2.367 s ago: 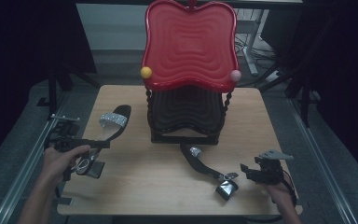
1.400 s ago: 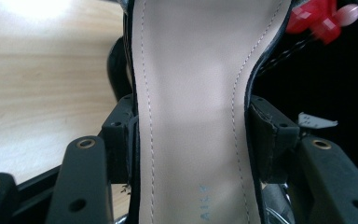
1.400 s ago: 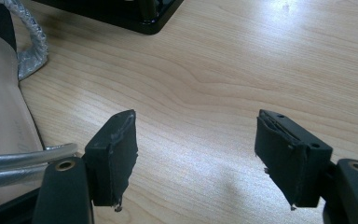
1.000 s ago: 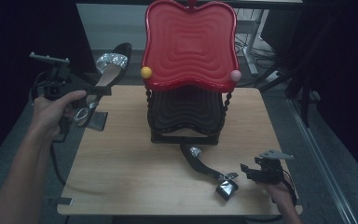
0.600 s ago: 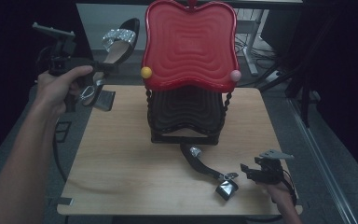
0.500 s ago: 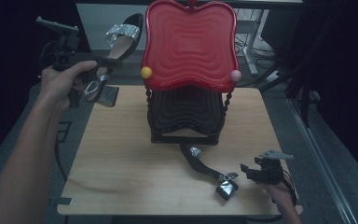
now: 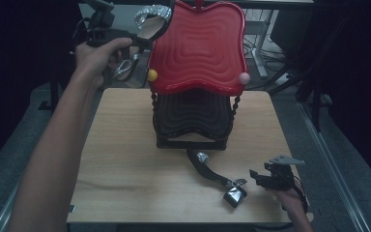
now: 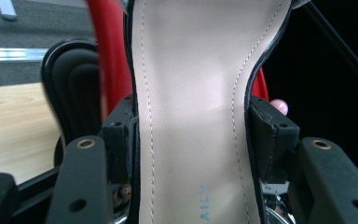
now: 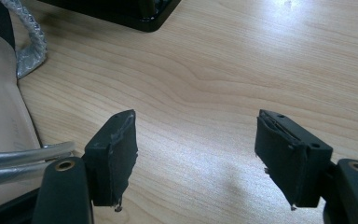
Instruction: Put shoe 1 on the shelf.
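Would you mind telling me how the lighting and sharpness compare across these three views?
High view: dim, dark surroundings, red tray brightest. Left gripper view: the sandal insole is close and soft, its top washed pale. Right gripper view: the wooden table carries glare top right, the gripper pads fairly sharp.

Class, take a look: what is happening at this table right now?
A person works with a tool in each hand. The left tool is clamped on a sandal, holding it up beside the top red tray of a tiered rack. The right tool rests open, low over the table, next to a second sandal lying there.
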A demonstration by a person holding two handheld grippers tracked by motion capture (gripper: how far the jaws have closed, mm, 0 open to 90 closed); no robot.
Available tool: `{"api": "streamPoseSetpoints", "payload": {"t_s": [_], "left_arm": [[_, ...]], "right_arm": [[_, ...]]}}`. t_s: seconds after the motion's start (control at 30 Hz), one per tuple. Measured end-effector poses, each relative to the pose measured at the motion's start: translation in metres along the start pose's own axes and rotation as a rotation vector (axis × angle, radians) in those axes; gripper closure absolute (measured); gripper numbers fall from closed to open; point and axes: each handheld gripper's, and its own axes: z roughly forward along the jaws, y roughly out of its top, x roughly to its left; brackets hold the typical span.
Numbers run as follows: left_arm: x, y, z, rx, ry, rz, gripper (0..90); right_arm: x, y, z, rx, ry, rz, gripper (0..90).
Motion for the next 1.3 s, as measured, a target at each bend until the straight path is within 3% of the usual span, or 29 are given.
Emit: {"api": "streamPoseSetpoints", "payload": {"t_s": [0.3, 0.47, 0.63, 0.77, 0.87, 1.0, 1.3], "left_arm": [[-0.019, 0.029, 0.036, 0.004, 0.008, -0.001, 42.6], [-0.024, 0.031, 0.06, 0.001, 0.036, 0.0, 42.6], [-0.019, 0.027, 0.077, 0.001, 0.071, -0.012, 42.6], [-0.011, 0.024, 0.081, -0.019, 0.131, -0.037, 42.5], [-0.007, 0.021, 0.083, -0.04, 0.141, -0.056, 42.2], [-0.01, 0.018, 0.087, -0.05, 0.173, -0.034, 41.0], [-0.011, 0.015, 0.084, -0.05, 0.178, -0.011, 32.3]], "right_arm": [[-0.004, -0.001, -0.002, -0.004, -0.006, 0.011, 29.7], [-0.004, -0.002, -0.002, -0.001, -0.007, 0.005, 29.8], [0.0, -0.001, 0.0, 0.004, -0.002, -0.007, 29.8], [0.001, -0.001, 0.0, 0.007, 0.001, -0.012, 29.8], [0.0, -0.001, 0.001, 0.01, -0.002, -0.011, 29.7], [-0.001, -0.002, 0.001, 0.009, -0.004, -0.007, 29.7], [0.002, -0.001, 0.0, 0.009, 0.0, -0.017, 29.6]]}}
